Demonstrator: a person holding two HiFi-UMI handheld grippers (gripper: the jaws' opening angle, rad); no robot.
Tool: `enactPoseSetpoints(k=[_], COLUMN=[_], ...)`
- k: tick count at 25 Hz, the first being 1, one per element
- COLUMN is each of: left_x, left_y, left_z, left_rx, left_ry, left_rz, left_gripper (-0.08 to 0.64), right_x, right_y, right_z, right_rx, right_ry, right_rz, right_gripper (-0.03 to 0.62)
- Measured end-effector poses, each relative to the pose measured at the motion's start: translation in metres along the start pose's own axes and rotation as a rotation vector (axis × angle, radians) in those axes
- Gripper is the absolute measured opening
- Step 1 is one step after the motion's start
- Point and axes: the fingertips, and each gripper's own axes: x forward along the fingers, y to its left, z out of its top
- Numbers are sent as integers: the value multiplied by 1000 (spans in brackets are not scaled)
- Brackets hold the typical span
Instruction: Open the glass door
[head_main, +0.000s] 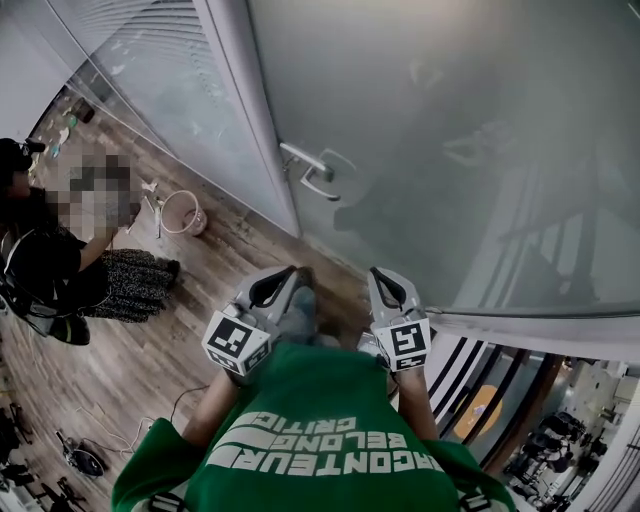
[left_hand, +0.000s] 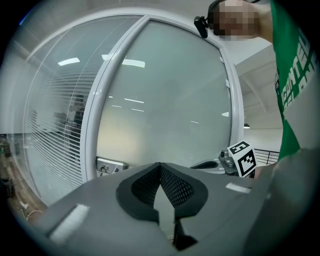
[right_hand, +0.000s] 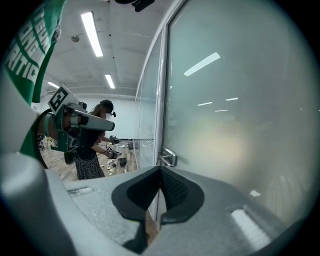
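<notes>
The left gripper (head_main: 275, 287) is clenched on nothing: in its own view the two dark ribbed pads meet at their tips with only air around them. The right gripper (head_main: 388, 288) is clenched the same way, and it too is empty. In the head view both are held close to the person's green shirt (head_main: 320, 440), the left at about 11 o'clock of the chest and the right at about 1 o'clock, side by side and apart from each other.

The glass door (head_main: 450, 150) is frosted and fills the upper right of the head view. Its metal lever handle (head_main: 305, 165) sits at the door's left edge, at roughly 12 o'clock from the two grippers and well apart from both. Neither gripper touches the door. The white frame (head_main: 245, 110) runs just beside the handle at its 9 o'clock, and past it is a glass panel with blinds (head_main: 150, 70).

On the wooden floor (head_main: 150, 340), a round pail (head_main: 183, 212) lies near the panel's foot. Another person (head_main: 60, 265) crouches at 9 o'clock of the head view.
</notes>
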Motion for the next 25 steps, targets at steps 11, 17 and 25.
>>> enactPoseSetpoints(k=[11,17,25], left_x=[18,35,59], left_y=[6,23,48], left_z=[-5,-14,-19], left_rx=[-41,-64,-68], left_ry=[-4,20,58], left_rz=[-38,-31,-46], left_gripper=[18,18,18], right_x=[-13,2,44], right_y=[-11,-18,-18], right_z=[2,3,12], right_rx=[-34,-58,-132], right_ry=[55,88,122], right_rz=[-49,-31,25], right_gripper=[-5,9,15])
